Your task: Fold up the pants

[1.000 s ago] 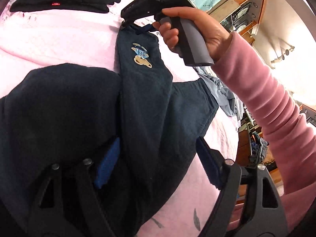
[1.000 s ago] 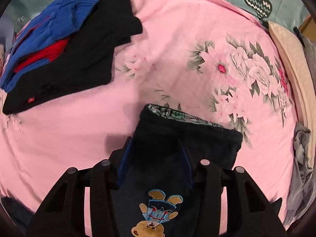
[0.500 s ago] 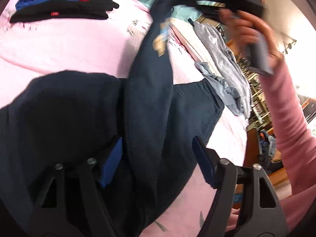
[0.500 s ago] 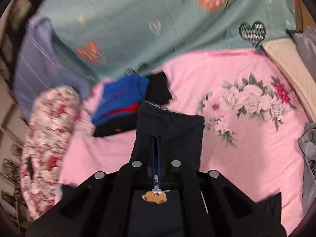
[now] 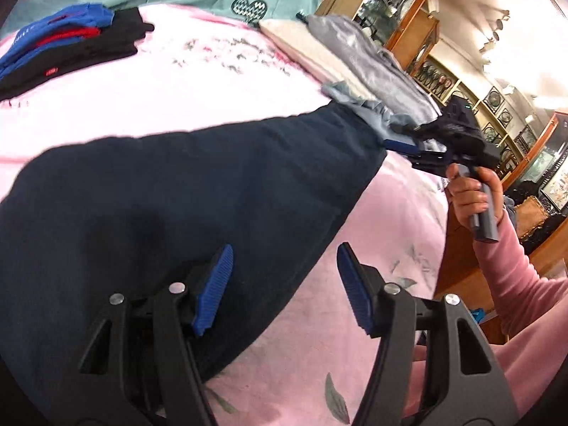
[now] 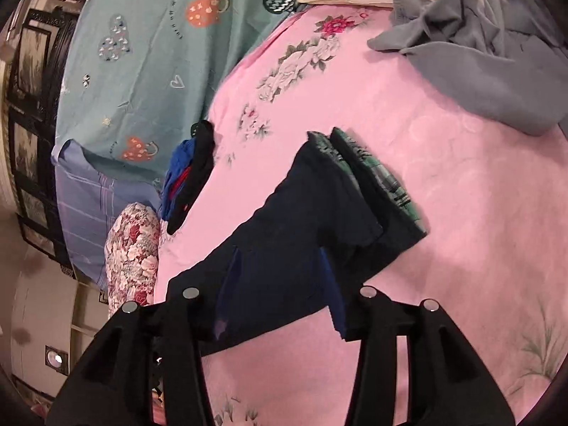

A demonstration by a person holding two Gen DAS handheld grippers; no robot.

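Observation:
The dark navy pants lie flat across the pink floral bedsheet, one leg laid over the other. Their cuffs show green plaid lining. My left gripper is open at the near end. Its left pad is over the fabric and its right pad is over bare sheet. My right gripper is open too, with the leg fabric lying between its spread fingers. In the left wrist view the right gripper sits at the far cuff end, held by a hand in a pink sleeve.
A folded stack of blue, red and black clothes lies at the back of the bed. Loose grey garments are heaped beyond the cuffs. A floral pillow and a teal heart-print sheet border the bed. Wooden cabinets stand past its edge.
My right gripper, shut on a pant leg and lifted half a second ago, has swung it over onto the other leg and opened. The bear patch is now out of sight.

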